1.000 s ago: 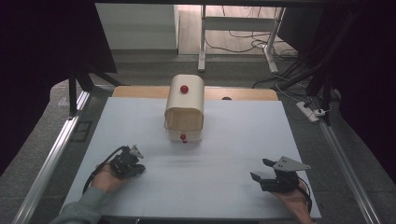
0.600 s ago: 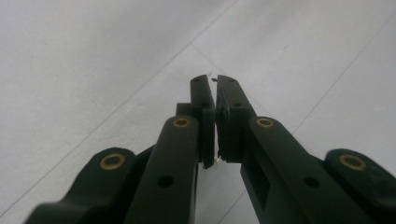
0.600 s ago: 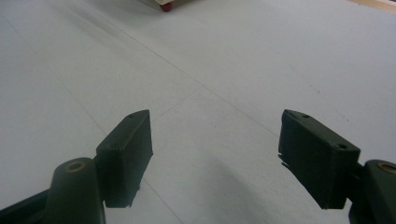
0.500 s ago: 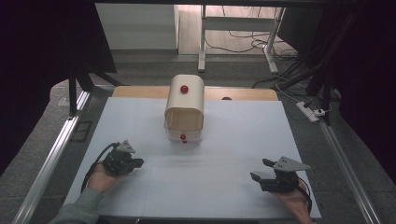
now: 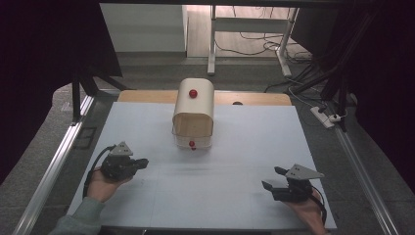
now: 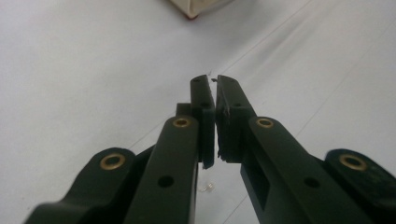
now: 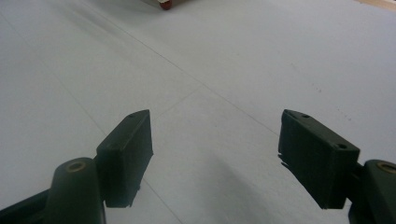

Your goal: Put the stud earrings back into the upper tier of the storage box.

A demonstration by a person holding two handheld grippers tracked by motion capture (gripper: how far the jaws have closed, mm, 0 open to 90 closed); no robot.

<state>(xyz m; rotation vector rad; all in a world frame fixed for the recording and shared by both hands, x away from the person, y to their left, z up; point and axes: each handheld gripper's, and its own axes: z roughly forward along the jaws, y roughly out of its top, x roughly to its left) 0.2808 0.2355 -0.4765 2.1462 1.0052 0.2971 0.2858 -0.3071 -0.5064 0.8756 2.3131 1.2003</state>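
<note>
A cream, round-topped box (image 5: 193, 113) with a red knob on top (image 5: 193, 93) and another red knob low on its front (image 5: 192, 144) stands at the middle back of the white table (image 5: 235, 161). My left gripper (image 5: 142, 162) rests at the front left, held by a hand, and its jaws are shut with nothing between them (image 6: 214, 84). At the front right my right gripper (image 5: 273, 178) lies open, its two fingers (image 7: 128, 154) wide apart over bare table. A corner of the box with its red knob (image 7: 165, 4) sits at the top of the right gripper view.
A wooden board (image 5: 254, 99) runs along the table's back edge behind the box. Metal rails (image 5: 54, 166) flank the table on both sides. Cables and a power strip (image 5: 327, 117) lie on the floor at the back right.
My left gripper has drifted a little to the left and toward the front edge. The right gripper and the box have stayed put.
</note>
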